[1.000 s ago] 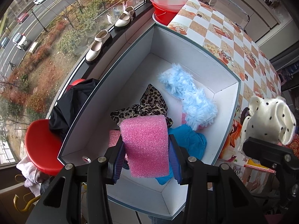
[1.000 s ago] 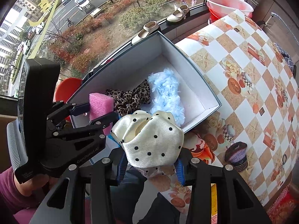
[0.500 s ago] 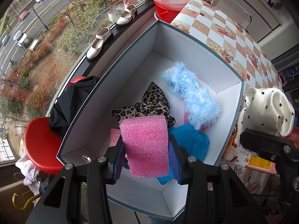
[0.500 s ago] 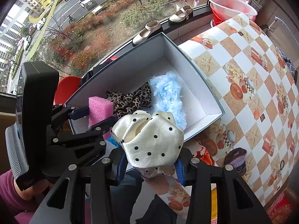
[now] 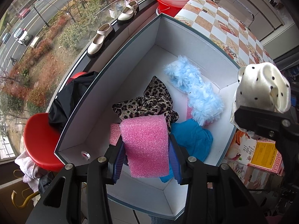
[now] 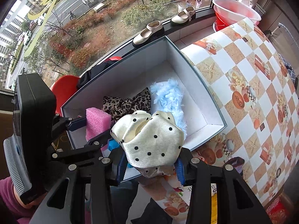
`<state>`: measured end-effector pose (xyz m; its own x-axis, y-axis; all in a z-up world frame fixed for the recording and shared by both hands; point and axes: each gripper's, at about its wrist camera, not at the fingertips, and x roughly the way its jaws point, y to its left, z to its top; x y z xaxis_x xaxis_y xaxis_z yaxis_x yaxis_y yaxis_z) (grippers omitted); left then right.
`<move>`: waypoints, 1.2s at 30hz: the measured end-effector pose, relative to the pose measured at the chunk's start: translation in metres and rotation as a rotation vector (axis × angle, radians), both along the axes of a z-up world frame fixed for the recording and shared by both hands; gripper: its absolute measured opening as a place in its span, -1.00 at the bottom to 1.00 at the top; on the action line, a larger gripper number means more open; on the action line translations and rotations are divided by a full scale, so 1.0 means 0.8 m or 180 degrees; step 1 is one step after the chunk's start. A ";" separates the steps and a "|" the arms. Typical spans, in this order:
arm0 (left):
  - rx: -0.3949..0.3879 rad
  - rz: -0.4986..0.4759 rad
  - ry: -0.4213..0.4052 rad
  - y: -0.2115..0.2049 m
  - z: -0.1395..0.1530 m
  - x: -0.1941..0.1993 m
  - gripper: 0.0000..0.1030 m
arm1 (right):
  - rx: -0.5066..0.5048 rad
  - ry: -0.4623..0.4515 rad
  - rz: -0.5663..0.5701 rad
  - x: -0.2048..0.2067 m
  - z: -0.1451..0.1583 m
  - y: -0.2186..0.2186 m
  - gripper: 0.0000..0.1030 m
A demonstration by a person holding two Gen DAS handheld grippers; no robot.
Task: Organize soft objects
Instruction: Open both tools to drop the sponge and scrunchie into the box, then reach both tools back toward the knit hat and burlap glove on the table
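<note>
Two grippers point steeply down over the white box [image 5: 130, 43]. Inside it lie a leopard-print cloth [image 5: 147, 100], a fluffy blue piece [image 5: 198, 93] and a blue cloth [image 5: 192, 140]. Left gripper [image 5: 146, 155] clamps a pink foam block [image 5: 147, 145] above the box's near end. Right gripper [image 6: 149, 165] pinches a cream polka-dot cloth [image 6: 153, 141] over the near rim.

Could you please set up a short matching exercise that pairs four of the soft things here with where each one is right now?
Things:
1. pink foam block
2. polka-dot cloth
3. blue fluffy piece
4. leopard-print fabric

Places:
A. lying in the white box, against its right wall
B. held in the right gripper
C. lying mid-box, beyond the foam
D. held in the left gripper

Pairs: 1-D, 2-B, 3-A, 4-C
</note>
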<state>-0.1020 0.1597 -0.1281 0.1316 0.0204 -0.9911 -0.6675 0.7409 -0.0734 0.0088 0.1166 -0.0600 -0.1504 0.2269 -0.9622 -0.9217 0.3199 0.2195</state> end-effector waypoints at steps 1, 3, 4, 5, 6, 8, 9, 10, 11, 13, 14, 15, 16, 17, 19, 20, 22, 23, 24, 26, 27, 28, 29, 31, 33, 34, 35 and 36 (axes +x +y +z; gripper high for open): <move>0.0008 0.0007 -0.0002 0.000 0.001 0.000 -0.08 | 0.0001 -0.0004 0.0003 0.000 0.000 0.001 -0.14; 0.0011 0.0032 -0.0006 0.000 0.002 0.001 -0.04 | 0.0009 -0.0009 -0.0002 0.002 0.000 0.003 -0.14; 0.0003 0.0041 -0.0012 0.001 0.002 0.001 0.12 | 0.0016 -0.0018 -0.0012 0.004 0.000 0.004 -0.14; 0.0006 0.0054 -0.0015 0.002 0.003 0.001 0.35 | 0.0020 -0.0011 -0.0028 0.006 0.001 0.005 -0.14; 0.0021 0.0070 -0.0031 0.002 0.005 0.001 0.44 | 0.0028 0.0013 -0.0055 0.009 0.001 0.005 -0.08; 0.0044 0.0084 -0.0107 0.003 0.009 0.000 0.50 | 0.0050 0.0023 -0.0119 0.014 0.003 0.005 0.16; 0.0067 0.0097 -0.0125 0.003 0.011 0.001 0.51 | 0.0062 0.0014 -0.0133 0.016 0.004 0.005 0.25; 0.0080 0.0107 -0.0137 0.004 0.013 0.001 0.54 | 0.0071 0.0004 -0.0151 0.017 0.006 0.004 0.38; 0.0077 0.0111 -0.0143 0.005 0.013 0.001 0.56 | 0.0079 0.0004 -0.0181 0.019 0.007 0.003 0.51; 0.0023 0.0137 -0.0070 0.008 0.009 0.005 0.64 | 0.0106 0.0023 -0.0280 0.024 0.010 0.000 0.88; -0.0025 0.0160 -0.0050 0.010 0.006 0.005 0.64 | 0.0119 0.0027 -0.0331 0.027 0.012 -0.002 0.88; -0.0055 0.0199 -0.0057 0.012 0.005 0.004 0.64 | 0.0122 0.0037 -0.0373 0.030 0.014 -0.003 0.88; -0.0052 0.0223 -0.0064 0.013 0.005 0.004 0.64 | 0.0117 0.0052 -0.0407 0.034 0.015 -0.005 0.89; -0.0026 0.0232 -0.0068 0.013 0.007 0.004 0.64 | 0.0112 0.0076 -0.0435 0.036 0.016 -0.007 0.89; 0.0033 0.0229 -0.0085 0.012 0.013 0.004 0.64 | 0.0102 0.0127 -0.0501 0.042 0.017 -0.015 0.92; 0.0032 0.0219 -0.0092 0.012 0.016 0.005 0.64 | 0.0092 0.0153 -0.0547 0.045 0.018 -0.019 0.99; -0.0019 0.0192 -0.0095 0.010 0.019 0.008 0.64 | 0.0113 0.0251 -0.0658 0.053 0.020 -0.030 0.99; -0.0049 0.0177 -0.0100 0.009 0.020 0.011 0.64 | 0.0127 0.0309 -0.0715 0.056 0.021 -0.036 0.99; -0.0070 0.0148 -0.0107 0.007 0.022 0.013 0.64 | 0.0133 0.0352 -0.0772 0.060 0.023 -0.042 0.99; -0.0079 0.0060 -0.0115 0.001 0.027 0.021 0.64 | 0.0140 0.0405 -0.0882 0.068 0.027 -0.054 0.99; -0.0086 0.0011 -0.0121 -0.002 0.029 0.026 0.64 | 0.0138 0.0427 -0.0934 0.072 0.029 -0.061 0.99; -0.0101 -0.0040 -0.0122 -0.005 0.031 0.031 0.64 | 0.0138 0.0457 -0.0989 0.077 0.030 -0.069 0.99; -0.0119 -0.0091 -0.0120 -0.009 0.033 0.037 0.64 | 0.0142 0.0498 -0.1052 0.082 0.032 -0.077 0.99; -0.0142 -0.0214 -0.0114 -0.018 0.038 0.051 0.64 | 0.0155 0.0598 -0.1209 0.094 0.035 -0.097 0.99; -0.0132 -0.0360 -0.0114 -0.029 0.044 0.067 0.64 | 0.0173 0.0702 -0.1383 0.108 0.038 -0.120 0.99; -0.0132 -0.0436 -0.0112 -0.035 0.047 0.075 0.64 | 0.0182 0.0739 -0.1471 0.115 0.040 -0.134 0.99; -0.0147 -0.0517 -0.0113 -0.041 0.049 0.084 0.64 | 0.0188 0.0759 -0.1558 0.122 0.042 -0.147 0.99; -0.0168 -0.0605 -0.0117 -0.049 0.052 0.093 0.64 | 0.0182 0.0767 -0.1637 0.130 0.044 -0.161 0.99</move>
